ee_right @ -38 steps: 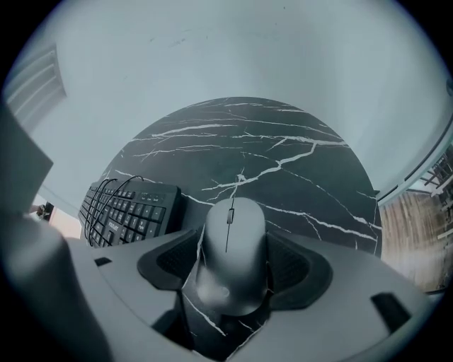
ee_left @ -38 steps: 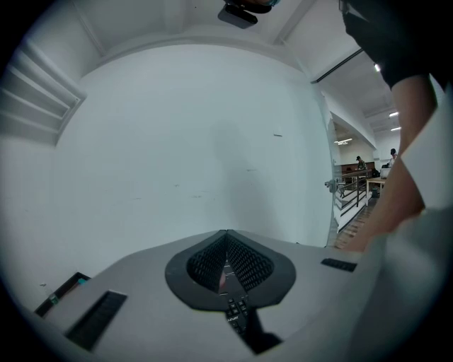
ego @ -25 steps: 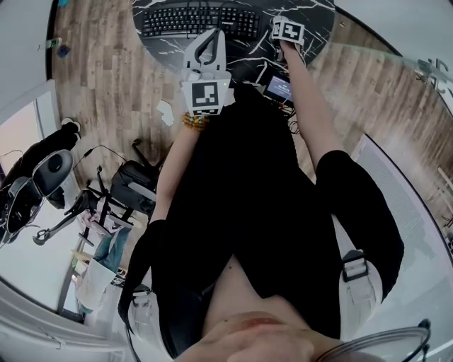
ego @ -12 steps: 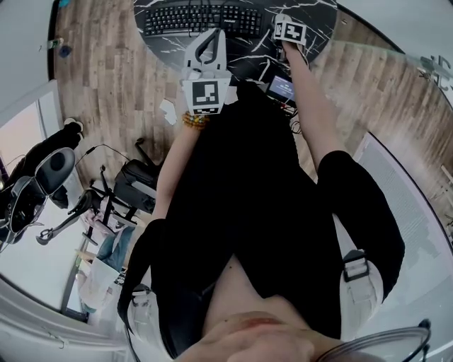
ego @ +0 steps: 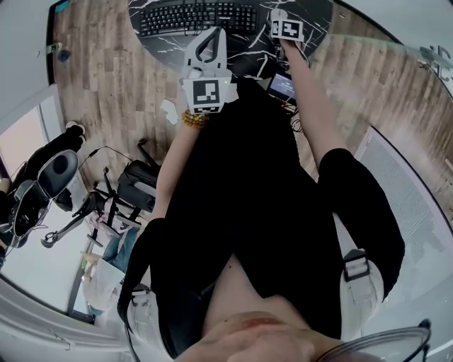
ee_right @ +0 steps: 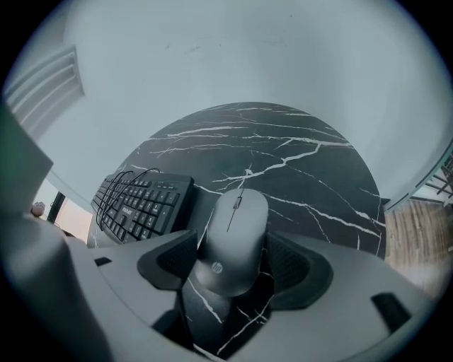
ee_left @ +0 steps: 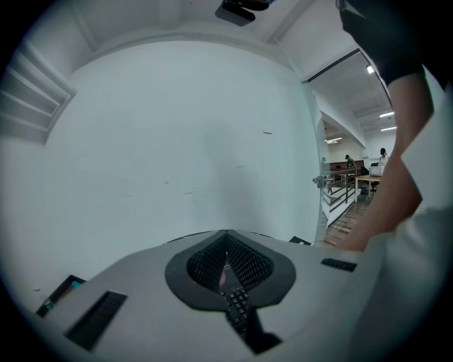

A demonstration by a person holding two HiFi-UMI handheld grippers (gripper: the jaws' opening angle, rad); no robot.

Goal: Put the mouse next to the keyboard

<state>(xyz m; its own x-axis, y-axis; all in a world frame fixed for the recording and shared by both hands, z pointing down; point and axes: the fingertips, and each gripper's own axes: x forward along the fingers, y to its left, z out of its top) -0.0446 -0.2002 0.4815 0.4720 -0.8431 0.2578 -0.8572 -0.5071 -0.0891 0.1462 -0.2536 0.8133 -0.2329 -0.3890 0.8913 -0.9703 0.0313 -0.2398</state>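
A black keyboard (ego: 197, 18) lies on the round black marble table (ego: 164, 44). In the right gripper view a grey mouse (ee_right: 232, 233) sits between the pads of my right gripper (ee_right: 232, 263), which is shut on its sides just to the right of the keyboard (ee_right: 141, 205). Whether the mouse rests on the table (ee_right: 304, 162) I cannot tell. In the head view the right gripper (ego: 282, 18) reaches over the table right of the keyboard, hiding the mouse. My left gripper (ego: 211, 39) hangs near the table's near edge, shut and empty (ee_left: 226, 258).
A coiled cable (ee_right: 122, 185) lies on the keyboard's left half. A small device with a lit screen (ego: 281, 86) sits by the table's near edge. On the wood floor to the left are a black bag (ego: 138, 185), a paper scrap (ego: 168, 112) and stands (ego: 42, 177).
The right gripper has crept slightly further over the table with the mouse. The left gripper has hardly moved; the head view has shifted a little.
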